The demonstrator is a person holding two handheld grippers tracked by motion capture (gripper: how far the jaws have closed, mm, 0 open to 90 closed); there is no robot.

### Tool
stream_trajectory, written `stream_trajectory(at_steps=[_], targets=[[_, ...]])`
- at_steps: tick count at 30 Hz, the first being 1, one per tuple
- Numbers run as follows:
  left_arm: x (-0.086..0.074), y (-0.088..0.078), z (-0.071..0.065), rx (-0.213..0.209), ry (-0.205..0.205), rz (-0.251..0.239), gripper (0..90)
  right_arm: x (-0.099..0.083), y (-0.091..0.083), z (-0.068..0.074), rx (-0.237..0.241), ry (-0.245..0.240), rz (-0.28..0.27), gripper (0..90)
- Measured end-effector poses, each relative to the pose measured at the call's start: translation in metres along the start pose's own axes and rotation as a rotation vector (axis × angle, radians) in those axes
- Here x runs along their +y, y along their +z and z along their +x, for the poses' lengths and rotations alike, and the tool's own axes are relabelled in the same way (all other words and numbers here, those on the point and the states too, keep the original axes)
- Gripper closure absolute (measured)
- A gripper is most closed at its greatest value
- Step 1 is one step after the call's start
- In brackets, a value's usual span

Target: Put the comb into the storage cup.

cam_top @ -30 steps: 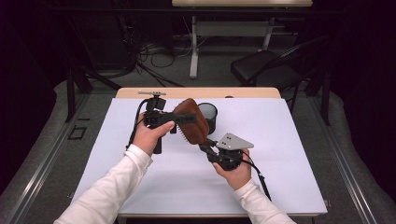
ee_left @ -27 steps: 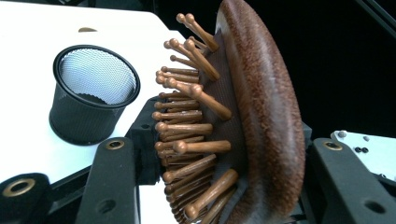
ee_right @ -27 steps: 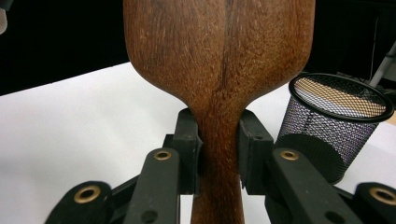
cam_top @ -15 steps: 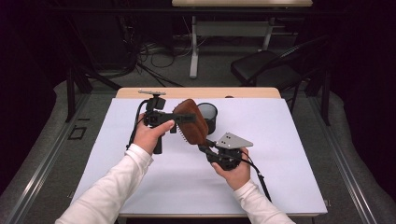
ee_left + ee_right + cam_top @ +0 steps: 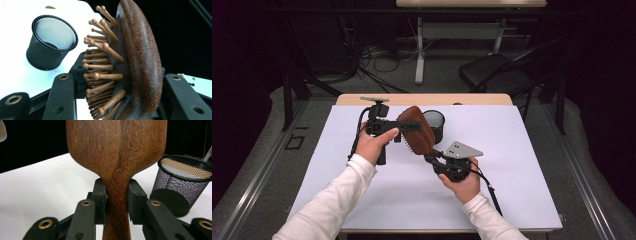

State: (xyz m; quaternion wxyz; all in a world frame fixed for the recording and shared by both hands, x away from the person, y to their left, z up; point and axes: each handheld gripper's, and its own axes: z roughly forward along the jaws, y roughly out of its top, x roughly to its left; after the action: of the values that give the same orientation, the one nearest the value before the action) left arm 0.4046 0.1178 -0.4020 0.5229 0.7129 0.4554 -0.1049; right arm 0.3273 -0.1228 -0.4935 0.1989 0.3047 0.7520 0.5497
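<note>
While the wooden hairbrush (image 5: 417,131) hung above the white table (image 5: 522,150), the record ran as follows.

Change: none visible across the last second; both grippers and the brush kept their places, so the work looked paused in a two-handed hold, probably a handover or a re-grip.
Landmark: black mesh cup (image 5: 433,125), upright on the table.
Hairbrush: lifted just in front of the cup, tilted, wooden bristles (image 5: 100,67) turned toward the cup.
Left gripper (image 5: 409,125): jaws on either side of the brush head, near back and bristles; whether they pressed could not be told.
Right gripper (image 5: 430,159): jaws pinching the handle neck (image 5: 117,195) from both sides.
Left hand (image 5: 374,145): forearm angled up toward the cup, gripper level.
Right hand (image 5: 462,182): nearer the person than the cup, gripper aimed up and leftward.
</note>
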Motion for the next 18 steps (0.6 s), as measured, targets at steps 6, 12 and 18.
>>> stream_trajectory(at_steps=[6,12,18], targets=[[0.0007,0.0006,0.0006,0.007,-0.008,-0.004,50.3,0.0004,-0.0002,-0.0008,0.001,0.003,-0.004,66.9],[0.0016,-0.0001,0.0018,0.013,-0.013,-0.012,50.4,0.0005,-0.0004,-0.0013,0.001,0.012,-0.009,62.3],[0.0021,0.0,0.0023,0.016,-0.019,-0.021,50.5,0.0016,-0.001,-0.0021,0.001,0.02,-0.019,55.4]])
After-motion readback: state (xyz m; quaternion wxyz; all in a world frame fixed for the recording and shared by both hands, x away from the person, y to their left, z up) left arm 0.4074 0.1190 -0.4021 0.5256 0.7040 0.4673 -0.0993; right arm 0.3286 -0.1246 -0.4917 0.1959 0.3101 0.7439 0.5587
